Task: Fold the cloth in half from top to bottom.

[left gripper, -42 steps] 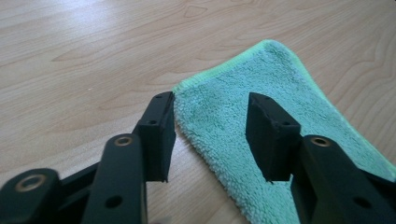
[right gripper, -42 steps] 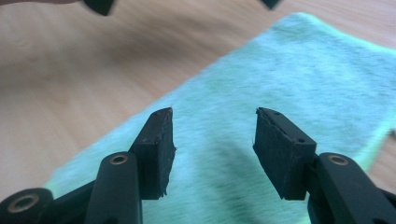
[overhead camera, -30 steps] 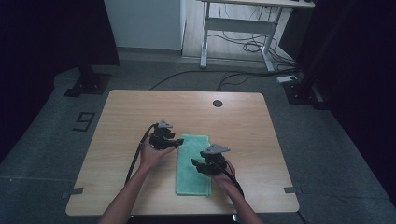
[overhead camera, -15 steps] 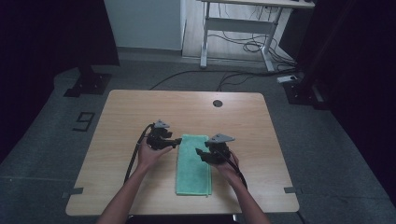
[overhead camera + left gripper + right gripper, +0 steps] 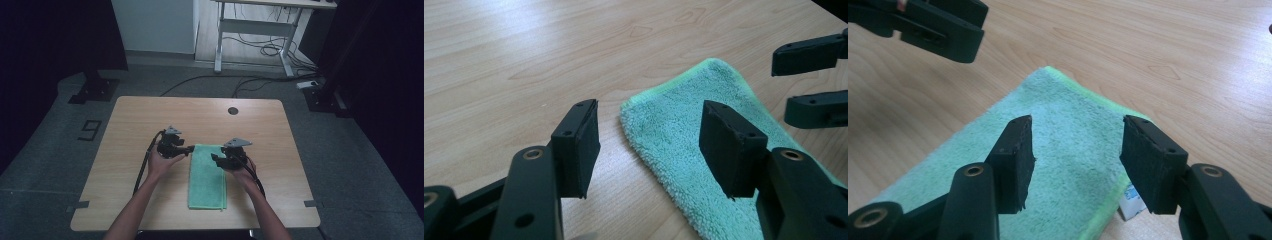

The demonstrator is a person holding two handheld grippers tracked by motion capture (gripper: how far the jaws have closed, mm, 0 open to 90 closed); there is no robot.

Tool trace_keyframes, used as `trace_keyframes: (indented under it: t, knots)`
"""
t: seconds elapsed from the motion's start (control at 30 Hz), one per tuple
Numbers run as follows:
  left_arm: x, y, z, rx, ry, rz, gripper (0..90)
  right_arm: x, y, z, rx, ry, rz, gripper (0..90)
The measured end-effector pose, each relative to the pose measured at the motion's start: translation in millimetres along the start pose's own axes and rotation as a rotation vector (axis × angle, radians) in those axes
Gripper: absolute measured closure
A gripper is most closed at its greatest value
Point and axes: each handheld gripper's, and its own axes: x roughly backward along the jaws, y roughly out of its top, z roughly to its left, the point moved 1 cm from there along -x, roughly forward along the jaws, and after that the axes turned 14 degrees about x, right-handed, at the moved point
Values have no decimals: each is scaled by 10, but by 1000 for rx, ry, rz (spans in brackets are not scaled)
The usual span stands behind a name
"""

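Observation:
A green towel [image 5: 207, 177] lies folded in a long strip on the wooden table [image 5: 150, 115]. My left gripper [image 5: 189, 149] stands open at the towel's far left corner; in the left gripper view its pads [image 5: 579, 142] straddle that corner of the towel [image 5: 684, 125] without touching it. My right gripper [image 5: 215, 159] is open at the far right edge. In the right gripper view, the right gripper [image 5: 1075, 160] hovers low over the towel [image 5: 1068, 130], and a white tag [image 5: 1133, 205] pokes out under the edge. The grippers point toward each other.
A round hole [image 5: 232, 110] sits in the table near its far edge. Bare wood surrounds the towel on all sides. Cables [image 5: 260, 50] and a desk frame [image 5: 250, 30] lie on the floor beyond the table.
My right gripper has moved away from me along the towel's right edge, toward its far end. The left gripper has stayed at the far left corner.

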Motion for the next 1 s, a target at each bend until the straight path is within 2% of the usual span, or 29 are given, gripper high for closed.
trace_keyframes:
  t: [0.27,0.37,0.43,0.67,0.73,1.0]
  knots:
    - [-67,3,45,21,3,13,424,-85,20,-113,-7,-7,18,465]
    - [-103,21,65,18,8,22,428,-106,17,-149,-21,-8,5,468]
    - [-121,34,69,17,10,27,431,-135,10,-172,-24,-11,23,465]
    - [-202,68,92,25,18,43,444,-171,53,-261,-33,-20,24,467]
    - [-232,71,94,24,23,44,455,-175,61,-283,-39,-27,10,476]
    - [-397,56,164,55,50,55,500,-304,-19,-354,-74,-43,55,482]
